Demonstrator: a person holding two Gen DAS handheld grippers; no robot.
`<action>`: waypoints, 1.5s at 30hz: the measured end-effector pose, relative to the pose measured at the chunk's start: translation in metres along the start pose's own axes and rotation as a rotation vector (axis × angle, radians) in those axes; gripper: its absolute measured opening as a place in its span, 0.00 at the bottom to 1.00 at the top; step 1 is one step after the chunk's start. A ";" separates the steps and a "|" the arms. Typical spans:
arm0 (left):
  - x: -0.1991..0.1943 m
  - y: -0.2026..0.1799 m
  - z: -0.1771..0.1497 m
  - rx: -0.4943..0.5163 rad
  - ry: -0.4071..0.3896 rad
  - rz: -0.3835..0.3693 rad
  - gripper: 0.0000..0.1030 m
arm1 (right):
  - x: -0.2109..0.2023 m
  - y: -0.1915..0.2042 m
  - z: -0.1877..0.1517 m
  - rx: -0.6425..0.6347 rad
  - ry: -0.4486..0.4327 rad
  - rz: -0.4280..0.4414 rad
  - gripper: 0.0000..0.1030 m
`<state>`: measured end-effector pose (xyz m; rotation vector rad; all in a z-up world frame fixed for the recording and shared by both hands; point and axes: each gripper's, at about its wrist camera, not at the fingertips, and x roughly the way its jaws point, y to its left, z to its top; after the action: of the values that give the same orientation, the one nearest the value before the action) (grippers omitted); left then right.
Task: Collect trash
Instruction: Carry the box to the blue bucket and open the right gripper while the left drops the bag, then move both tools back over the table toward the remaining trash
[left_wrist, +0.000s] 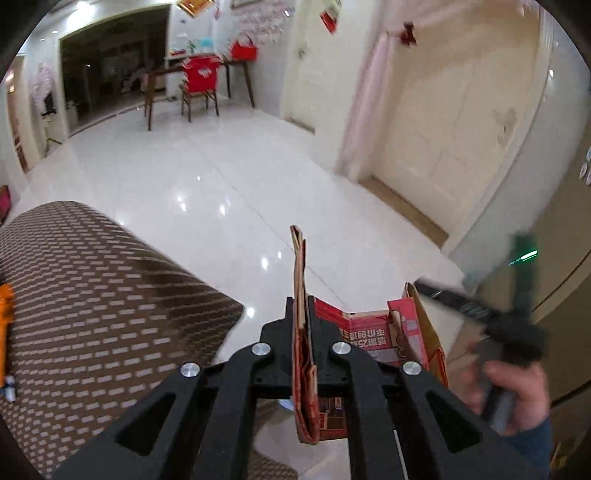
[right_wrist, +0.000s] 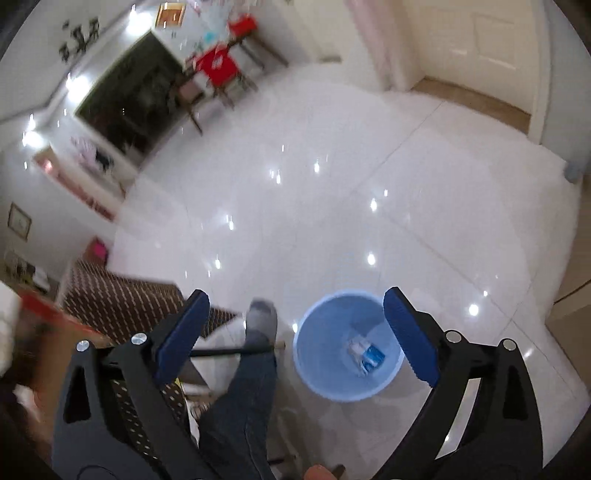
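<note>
so the left gripper has its fingers clamped tight on a flap of a flattened red cardboard box, holding it up in the air off the edge of the brown patterned tablecloth; the box hangs open to the right of the fingers, red print and Chinese lettering facing the camera, brown kraft inside; the right hand is blurry at the lower right of that view, wrapped around its handle; over on the other camera the right gripper has its blue pads spread wide with nothing between them; right below it on the glossy white tile floor sits a light blue trash bin, with some white and blue scraps at the bottom; the person's grey sock is just beside the bin; way in the back, a wooden table and a chair draped in red.
</note>
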<state>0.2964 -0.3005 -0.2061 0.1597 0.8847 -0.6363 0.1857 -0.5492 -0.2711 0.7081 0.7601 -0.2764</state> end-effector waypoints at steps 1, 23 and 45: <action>0.015 -0.008 0.002 0.012 0.025 0.003 0.04 | -0.006 0.001 0.000 0.003 -0.019 0.000 0.91; 0.092 -0.028 0.005 -0.047 0.127 0.065 0.89 | -0.054 0.028 -0.010 -0.042 -0.135 0.013 0.94; -0.080 -0.019 -0.003 -0.006 -0.241 0.070 0.91 | -0.115 0.102 -0.027 -0.174 -0.290 -0.013 0.94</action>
<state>0.2466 -0.2784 -0.1451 0.1058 0.6462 -0.5745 0.1381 -0.4583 -0.1538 0.4852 0.5057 -0.3129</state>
